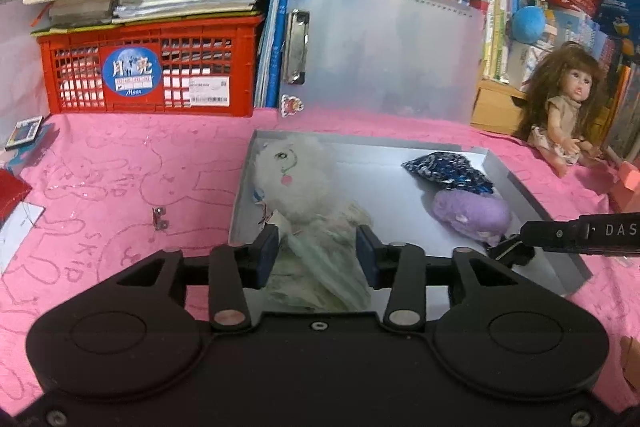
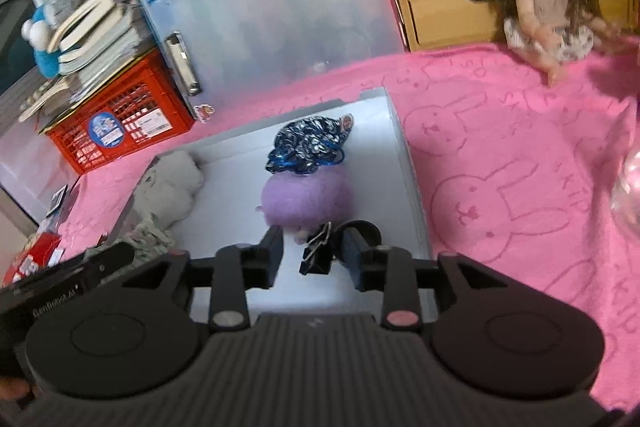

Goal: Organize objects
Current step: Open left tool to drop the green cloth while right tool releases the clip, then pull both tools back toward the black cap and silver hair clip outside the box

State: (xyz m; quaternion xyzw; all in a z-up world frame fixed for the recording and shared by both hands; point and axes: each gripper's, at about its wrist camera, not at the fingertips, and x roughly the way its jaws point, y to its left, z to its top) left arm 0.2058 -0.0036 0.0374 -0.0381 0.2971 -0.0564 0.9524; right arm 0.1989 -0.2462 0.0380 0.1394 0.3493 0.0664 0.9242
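A grey tray [image 1: 360, 143] lies on the pink cloth. In it are a white plush doll [image 1: 292, 175], a purple plush [image 1: 472, 213] and a blue sequin pouch [image 1: 448, 167]. My left gripper [image 1: 318, 253] is shut on the white plush doll's pale green skirt, at the tray's near left. My right gripper [image 2: 312, 257] is open over the tray's near end; a black binder clip [image 2: 318, 255] lies between its fingers, apart from both pads, just in front of the purple plush [image 2: 306, 201]. The pouch [image 2: 310, 143] lies behind that plush. The right gripper's tip shows in the left wrist view [image 1: 516, 249].
A red crate [image 1: 148, 67] topped with stacked books stands at the back left, a frosted clipboard [image 1: 384, 47] behind the tray, a long-haired doll [image 1: 560, 107] at the right. A small metal clip [image 1: 160, 219] lies on the cloth left of the tray. A clear object [image 2: 628, 183] shows at the right edge.
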